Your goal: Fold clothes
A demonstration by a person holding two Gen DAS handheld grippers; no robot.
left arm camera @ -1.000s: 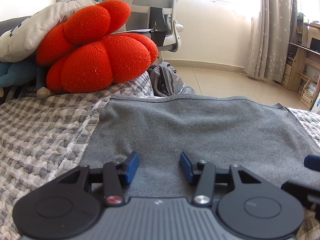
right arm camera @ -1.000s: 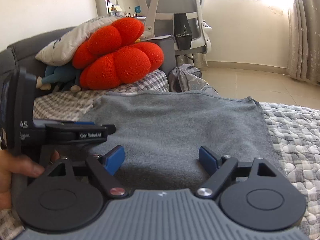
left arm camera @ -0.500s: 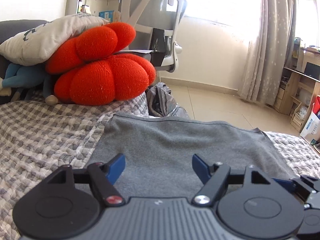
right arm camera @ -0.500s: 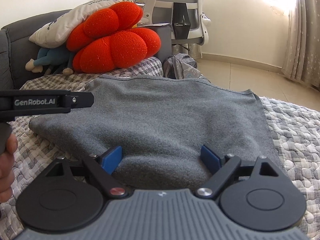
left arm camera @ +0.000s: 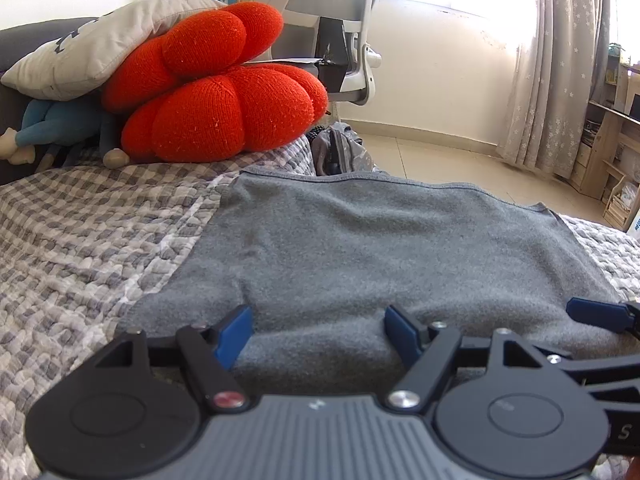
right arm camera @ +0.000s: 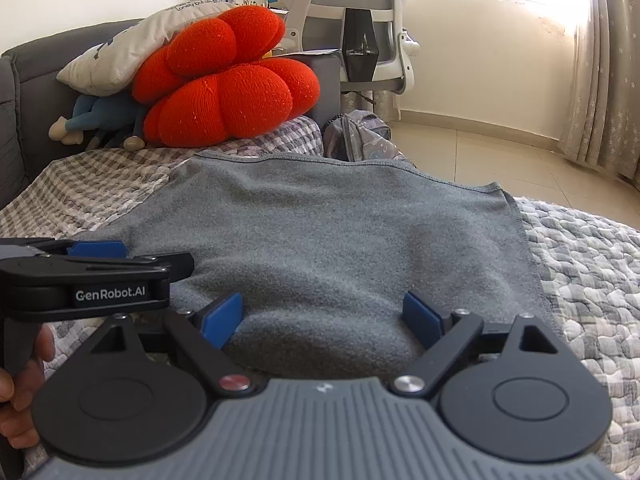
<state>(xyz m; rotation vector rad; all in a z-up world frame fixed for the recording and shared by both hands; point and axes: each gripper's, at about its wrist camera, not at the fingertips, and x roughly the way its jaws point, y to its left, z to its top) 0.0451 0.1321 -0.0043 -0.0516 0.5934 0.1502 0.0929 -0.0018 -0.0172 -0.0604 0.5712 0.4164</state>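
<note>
A grey fleece garment (left arm camera: 360,248) lies spread flat on the checked quilt (left arm camera: 88,232); it also shows in the right wrist view (right arm camera: 340,240). My left gripper (left arm camera: 318,332) is open, its blue pads either side of the garment's near folded edge, holding nothing. My right gripper (right arm camera: 322,320) is open too, astride the same near edge further right. The left gripper's side shows in the right wrist view (right arm camera: 100,276). A blue pad of the right gripper shows at the right edge of the left wrist view (left arm camera: 600,314).
A red knitted cushion (left arm camera: 224,100), a pale pillow (left arm camera: 100,48) and a blue soft toy (left arm camera: 60,124) lie at the back left. A grey bag (left arm camera: 340,152) and an office chair (left arm camera: 340,40) stand beyond the bed's far edge. Curtains (left arm camera: 560,80) hang at the right.
Both grippers have dropped lower and closer to the garment's near edge. The left gripper's jaws have widened from a second ago. The garment has not moved.
</note>
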